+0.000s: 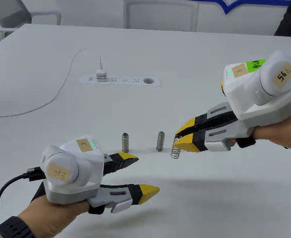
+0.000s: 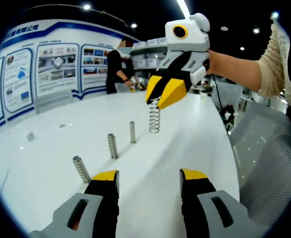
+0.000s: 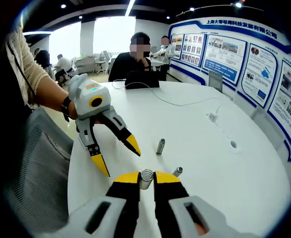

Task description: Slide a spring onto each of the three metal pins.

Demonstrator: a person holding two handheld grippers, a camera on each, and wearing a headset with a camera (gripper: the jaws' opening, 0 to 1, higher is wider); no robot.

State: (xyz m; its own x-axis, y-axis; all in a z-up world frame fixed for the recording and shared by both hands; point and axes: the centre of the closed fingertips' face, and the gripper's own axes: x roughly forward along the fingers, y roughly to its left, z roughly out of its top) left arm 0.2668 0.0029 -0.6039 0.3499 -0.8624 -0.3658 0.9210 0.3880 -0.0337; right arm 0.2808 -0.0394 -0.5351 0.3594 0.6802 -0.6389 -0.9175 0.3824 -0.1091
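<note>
Two pins wear springs: one (image 1: 125,142) (image 2: 81,168) nearer my left gripper, and a middle one (image 1: 160,141) (image 2: 112,145). The third pin (image 2: 132,132) stands bare. My right gripper (image 1: 181,138) (image 2: 159,101) (image 3: 146,179) is shut on the top of a loose spring (image 1: 176,148) (image 2: 155,118), which hangs down just beside the bare pin, apart from it. My left gripper (image 1: 140,173) (image 2: 149,174) (image 3: 120,162) hovers open in front of the pins with nothing between its jaws.
A white power strip (image 1: 119,79) with a plug and a long cable lies behind the pins on the white table (image 1: 220,198). A person (image 3: 138,64) sits at the table's far end. Chairs stand around it.
</note>
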